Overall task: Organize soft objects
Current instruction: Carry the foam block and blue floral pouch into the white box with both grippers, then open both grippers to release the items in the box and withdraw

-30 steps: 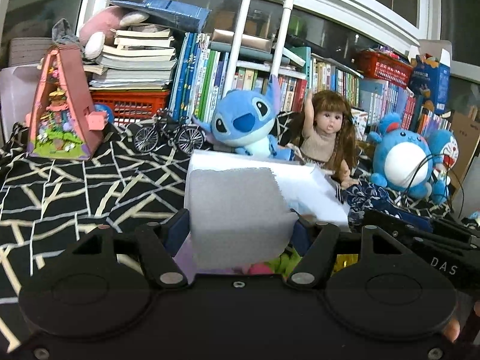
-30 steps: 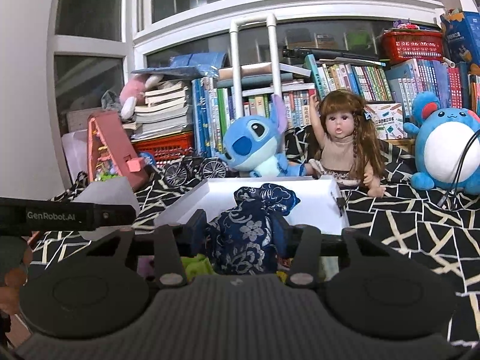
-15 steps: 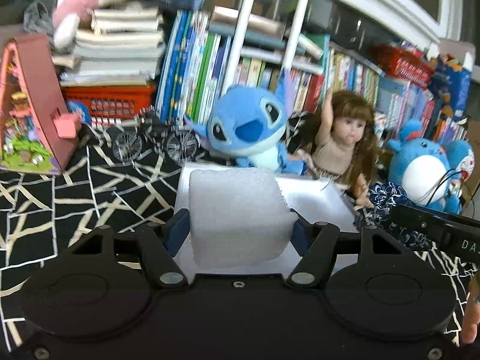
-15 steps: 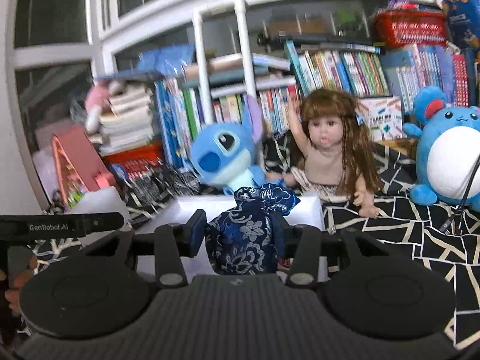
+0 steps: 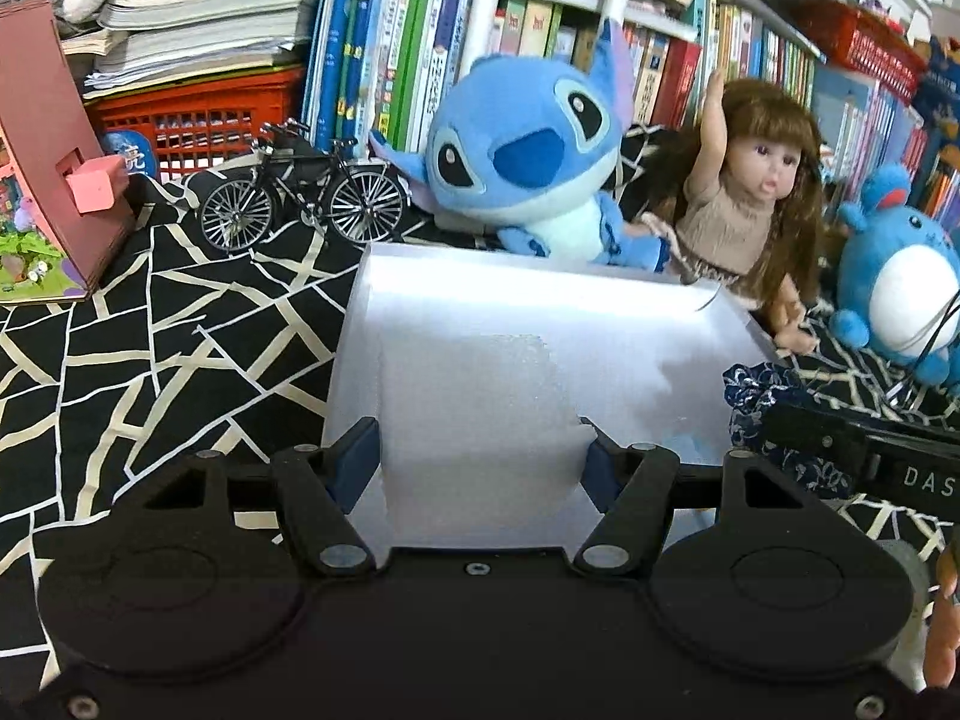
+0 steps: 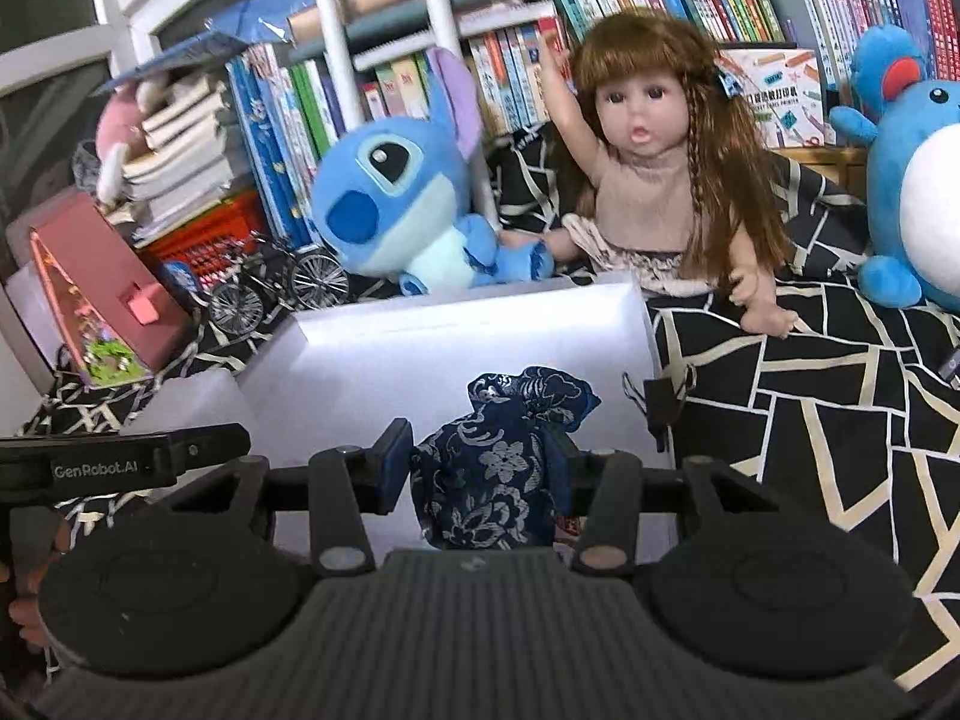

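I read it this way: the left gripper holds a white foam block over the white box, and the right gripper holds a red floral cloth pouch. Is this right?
Not quite. The cloth pouch in the right gripper is dark blue with a pale floral pattern, not red; the right wrist view shows it. The rest stands: the left gripper holds the white foam block over the white box.

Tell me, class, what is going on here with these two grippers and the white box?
A person holds a gripper in each hand. The left gripper is clamped on a white foam block; the right gripper grips a dark blue flowered pouch. Both are held over the open white box, in front of the blue plush and doll. Neither item is released yet.
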